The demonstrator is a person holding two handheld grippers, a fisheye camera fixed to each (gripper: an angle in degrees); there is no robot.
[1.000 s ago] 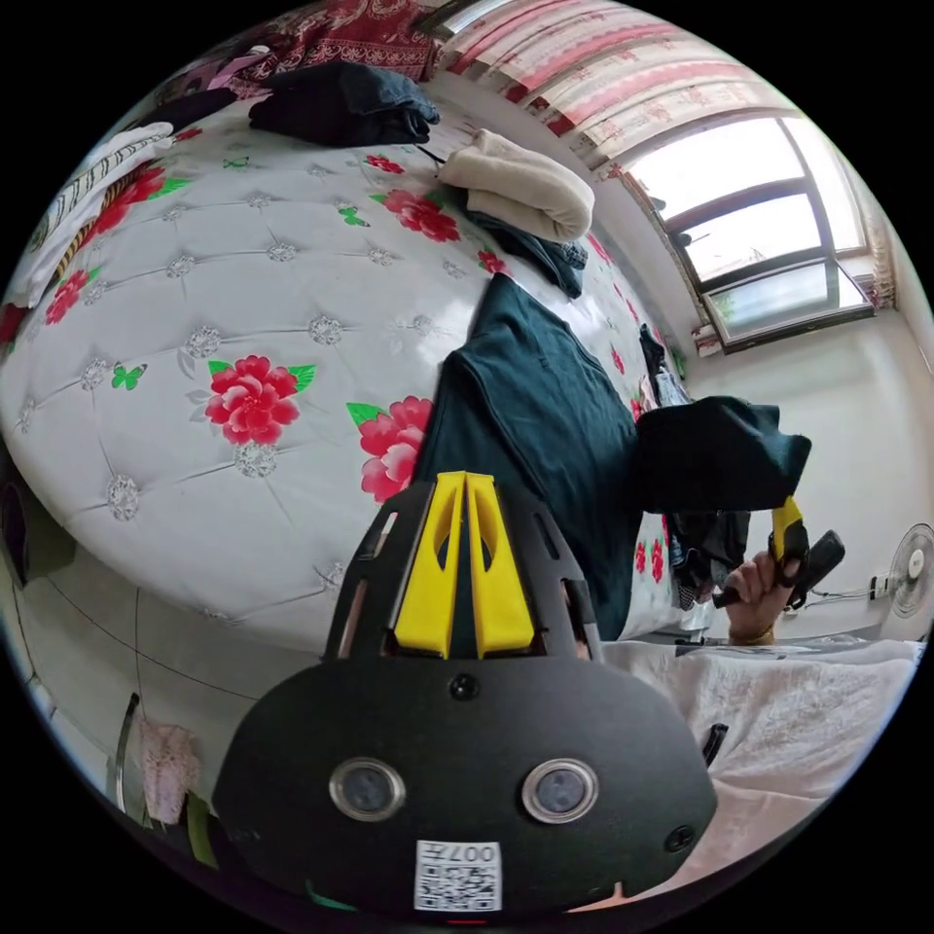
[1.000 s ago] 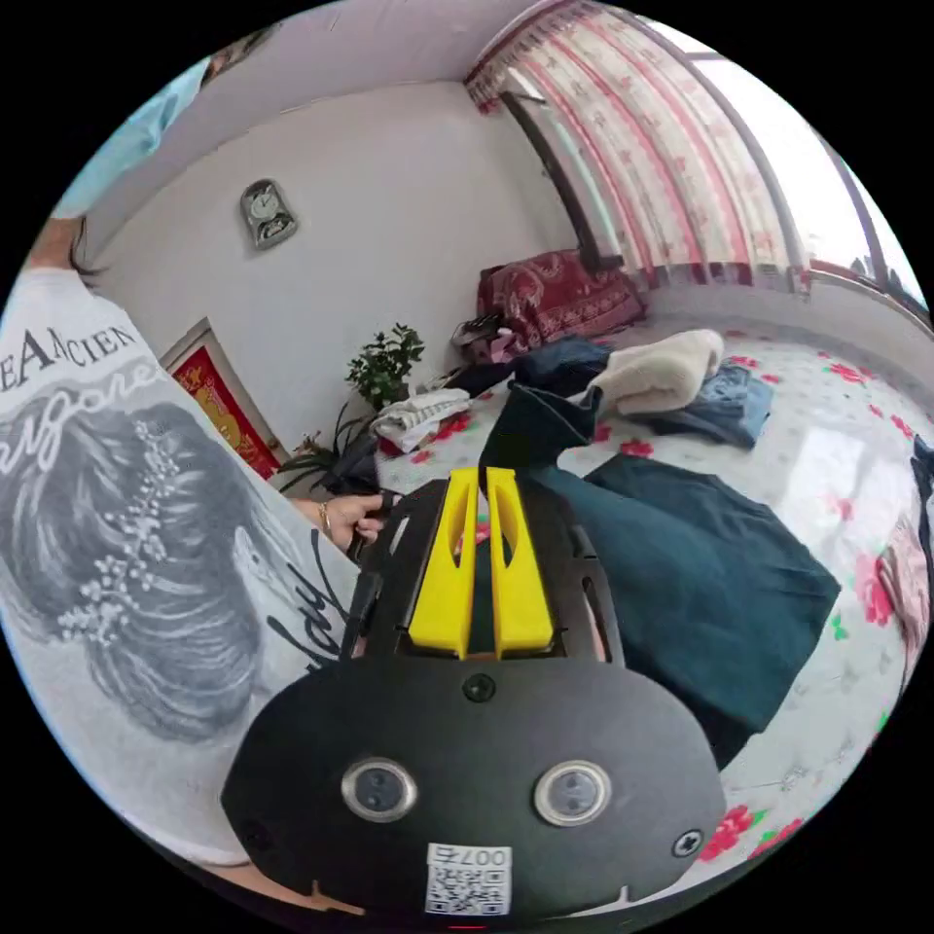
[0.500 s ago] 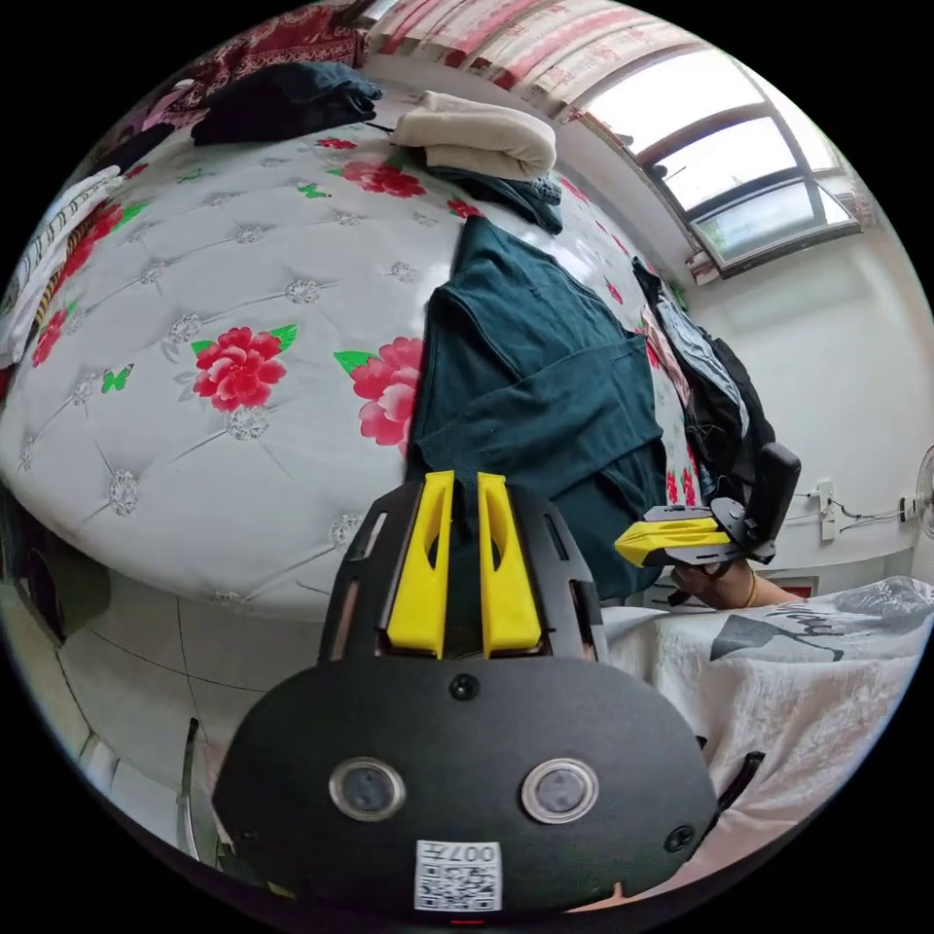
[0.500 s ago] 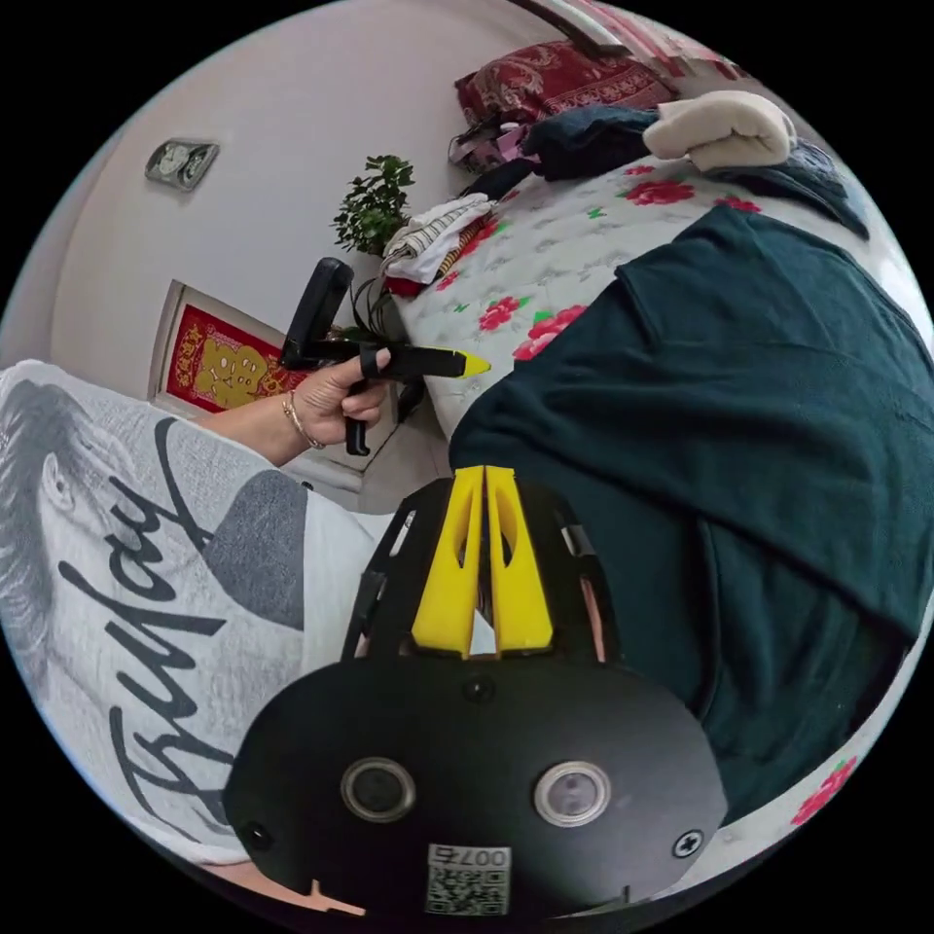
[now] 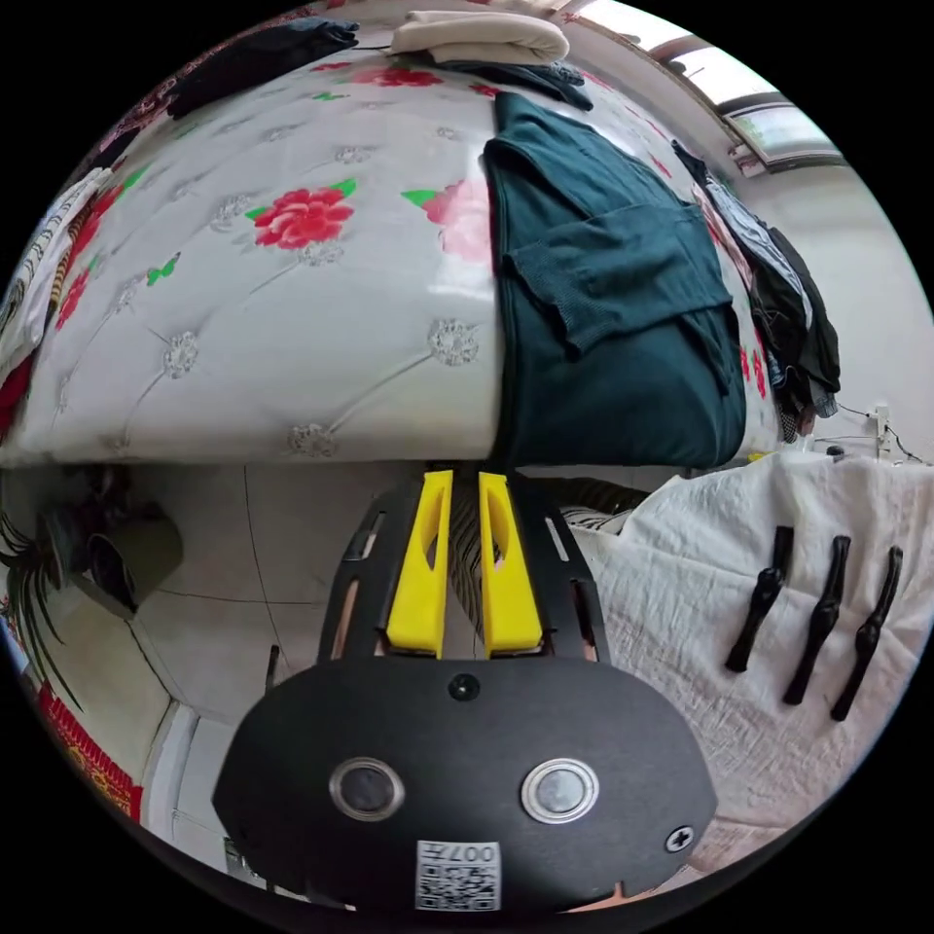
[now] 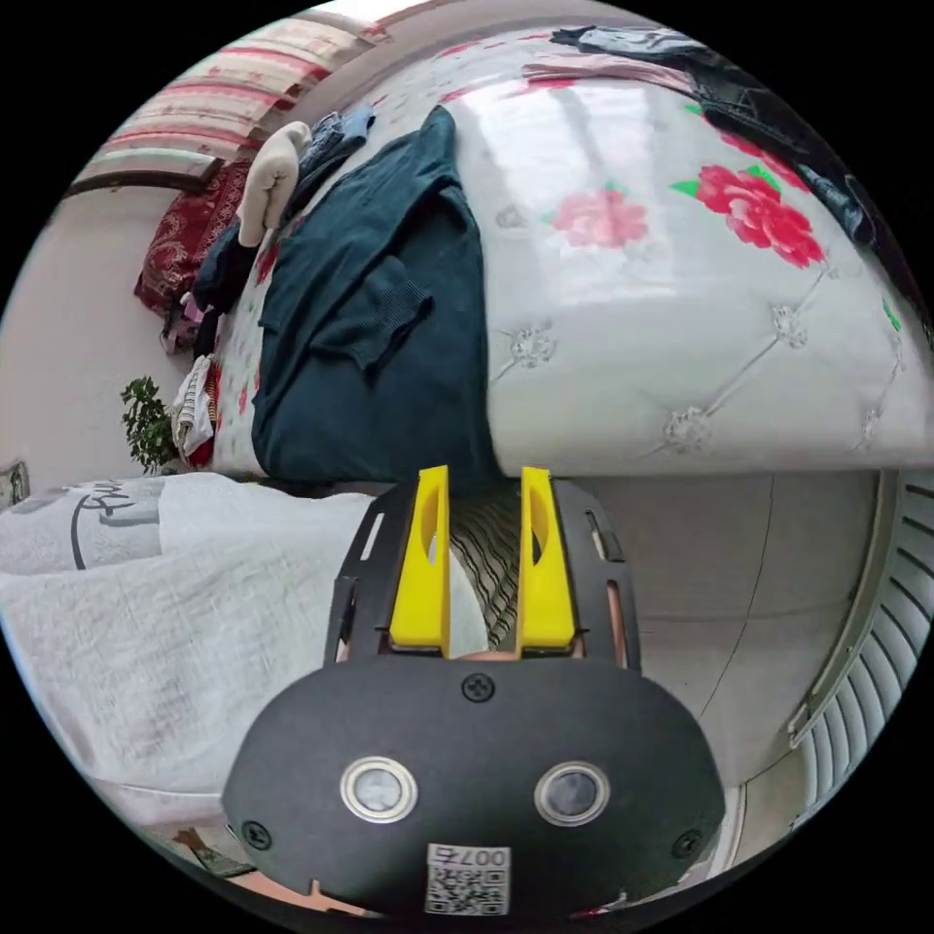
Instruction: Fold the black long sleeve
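Holding both grippers off the bed now: left gripper point(image 5: 463, 486) slightly parted, right gripper point(image 6: 484, 482) spread, both empty. Black long sleeve point(image 5: 603, 311) released, sleeves folded in, at mattress point(image 5: 292, 321) near edge.

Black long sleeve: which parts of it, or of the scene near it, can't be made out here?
- black long sleeve: near hem hangs past the bed edge in both views, so its end is hidden.
- Left hand-held gripper: its tips hide what lies just beyond them.
- Clothes pile, left gripper view: too jumbled to separate.

left gripper point(image 5: 457, 486) parted, right gripper point(image 6: 484, 482) parted wider
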